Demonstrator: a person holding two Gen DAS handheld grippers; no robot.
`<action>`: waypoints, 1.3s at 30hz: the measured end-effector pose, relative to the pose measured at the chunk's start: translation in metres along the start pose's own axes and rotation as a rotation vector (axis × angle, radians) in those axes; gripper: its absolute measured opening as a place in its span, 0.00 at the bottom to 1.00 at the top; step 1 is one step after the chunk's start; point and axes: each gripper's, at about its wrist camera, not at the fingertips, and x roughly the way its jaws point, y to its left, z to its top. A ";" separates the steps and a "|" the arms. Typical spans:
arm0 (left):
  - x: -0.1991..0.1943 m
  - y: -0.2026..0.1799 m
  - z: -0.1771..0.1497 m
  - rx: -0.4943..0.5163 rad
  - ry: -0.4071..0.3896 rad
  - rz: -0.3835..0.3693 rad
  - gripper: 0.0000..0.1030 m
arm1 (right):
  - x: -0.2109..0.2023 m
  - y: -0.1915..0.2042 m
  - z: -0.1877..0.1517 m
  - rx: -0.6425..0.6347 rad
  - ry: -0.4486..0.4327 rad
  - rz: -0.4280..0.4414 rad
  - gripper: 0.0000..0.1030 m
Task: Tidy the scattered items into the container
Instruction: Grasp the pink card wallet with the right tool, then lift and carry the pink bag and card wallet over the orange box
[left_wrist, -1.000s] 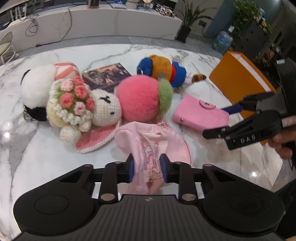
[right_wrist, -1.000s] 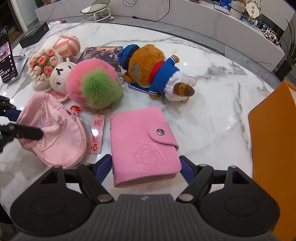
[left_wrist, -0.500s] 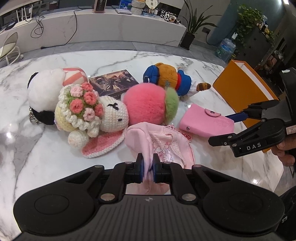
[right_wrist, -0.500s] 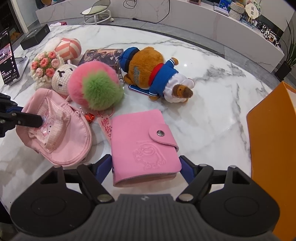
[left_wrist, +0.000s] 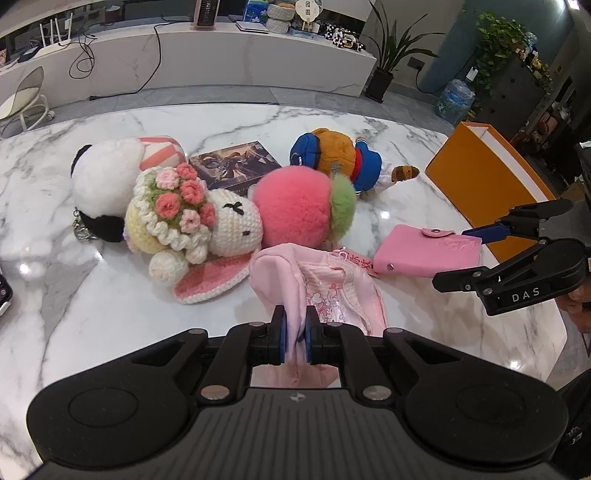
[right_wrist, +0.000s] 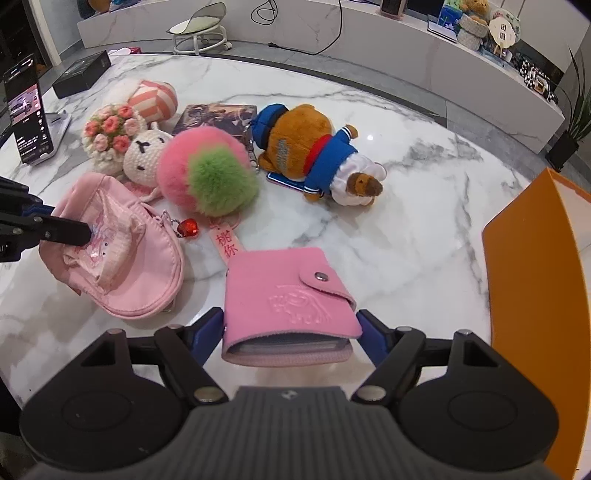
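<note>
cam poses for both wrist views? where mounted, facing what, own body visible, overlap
Left wrist: on left gripper, angled down at the table; fingers clamp the pink pouch; right gripper and a hand at right.
Right wrist: on right gripper, angled down; pink wallet between its fingers; left gripper's tip at left.
Shared: pouch, wallet, plush toys, orange box.

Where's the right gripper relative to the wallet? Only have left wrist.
Observer: The right gripper straddles the pink snap wallet, one finger each side. Can't tell whether the pads press.
Operator: Anything under the bear?
Observer: Yes, a flat blue card pokes out beneath the bear plush.
Operator: Anything hidden by the pouch?
Observer: A red heart charm lies beside the pink pouch.
</note>
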 end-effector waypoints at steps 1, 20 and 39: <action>-0.002 -0.001 0.000 0.000 -0.003 0.002 0.11 | -0.002 0.001 0.000 -0.004 -0.002 -0.003 0.76; -0.023 -0.033 0.003 0.025 -0.044 -0.021 0.11 | -0.044 0.000 -0.010 -0.016 -0.047 -0.036 0.74; -0.034 -0.099 0.039 0.119 -0.091 -0.068 0.11 | -0.112 -0.040 -0.020 0.014 -0.139 -0.105 0.73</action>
